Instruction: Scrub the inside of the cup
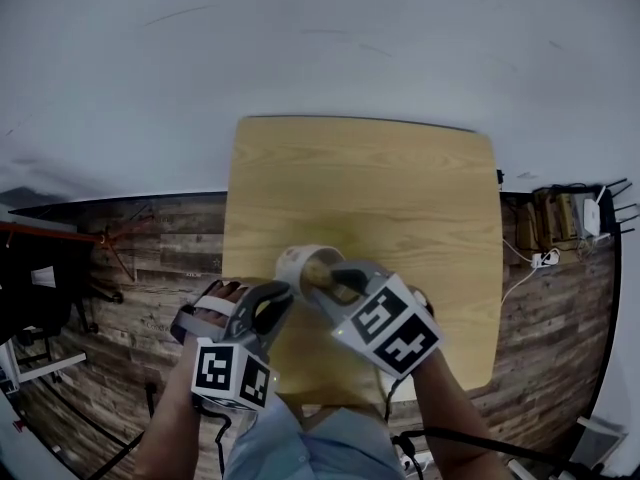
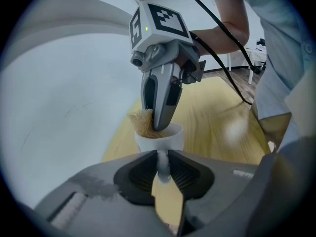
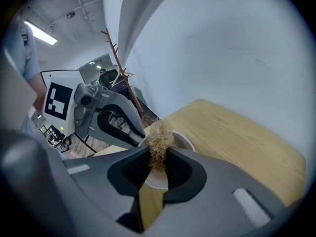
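- The left gripper (image 2: 163, 168) is clenched on the thin white handle (image 2: 163, 162) of the cup (image 2: 170, 138). Its two dark pads press the handle from either side.
- The cup is white and sits over the near part of the wooden table (image 1: 400, 188), just ahead of the person. Its open mouth faces up and somewhat toward the right gripper.
- No view shows whether the base of the cup rests on the table or is lifted a little off it.
- The right gripper (image 3: 157, 158) is grasping a tan, fibrous scrubbing pad (image 3: 159, 139), which is pinched tightly between its jaws and frays out above them.
- In the left gripper view, the right gripper comes down from above with its jaw tips inside the rim of the cup. The scrubbing pad bulges over the rim on the left side and touches it.
- In the head view the two grippers meet at the cup, the left one on its near-left side and the right one on its right.
- A black cable (image 2: 217, 26) trails from the right gripper back past the person's bare forearm (image 2: 229, 31).
- The table stands against a plain pale wall (image 1: 320, 38), with dark plank floor (image 1: 160, 253) on both sides.
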Motion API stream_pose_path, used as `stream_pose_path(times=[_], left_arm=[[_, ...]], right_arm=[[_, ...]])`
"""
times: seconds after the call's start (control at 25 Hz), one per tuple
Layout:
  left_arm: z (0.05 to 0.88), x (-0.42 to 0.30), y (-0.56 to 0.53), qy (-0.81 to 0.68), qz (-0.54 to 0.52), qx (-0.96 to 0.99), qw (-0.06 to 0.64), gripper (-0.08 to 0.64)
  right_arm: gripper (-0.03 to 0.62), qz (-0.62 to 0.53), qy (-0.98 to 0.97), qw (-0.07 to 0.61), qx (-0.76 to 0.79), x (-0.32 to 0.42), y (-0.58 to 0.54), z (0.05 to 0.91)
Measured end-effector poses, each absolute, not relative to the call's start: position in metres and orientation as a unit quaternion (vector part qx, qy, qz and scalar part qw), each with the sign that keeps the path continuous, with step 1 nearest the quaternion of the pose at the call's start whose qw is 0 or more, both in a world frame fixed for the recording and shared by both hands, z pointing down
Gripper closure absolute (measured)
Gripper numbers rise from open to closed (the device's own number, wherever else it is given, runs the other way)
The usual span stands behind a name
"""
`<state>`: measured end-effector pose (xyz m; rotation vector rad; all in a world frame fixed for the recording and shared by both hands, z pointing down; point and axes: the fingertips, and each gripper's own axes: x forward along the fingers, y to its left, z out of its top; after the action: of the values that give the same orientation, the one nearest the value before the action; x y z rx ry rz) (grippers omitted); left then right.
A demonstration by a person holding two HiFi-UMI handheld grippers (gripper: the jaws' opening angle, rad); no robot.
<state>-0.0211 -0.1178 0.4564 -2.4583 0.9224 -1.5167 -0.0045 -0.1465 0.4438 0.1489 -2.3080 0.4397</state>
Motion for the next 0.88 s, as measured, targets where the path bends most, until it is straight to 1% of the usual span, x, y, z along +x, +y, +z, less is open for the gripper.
stream_pose_path(times=[0.36,0.88], left_arm=[[0.455,-0.02,-0.119,0.31,-0.496,-0.809,0.054,0.465],[0.454,-0.011,-0.117,0.314,-0.495,-0.809,0.053,0.465]], right_arm=[[0.522,0.18,-0.903,0.377,0.096,0.017,-0.166,0.446],[0.522,0.201,-0.895,0.384,0.104,0.034,-0.133,0.46]])
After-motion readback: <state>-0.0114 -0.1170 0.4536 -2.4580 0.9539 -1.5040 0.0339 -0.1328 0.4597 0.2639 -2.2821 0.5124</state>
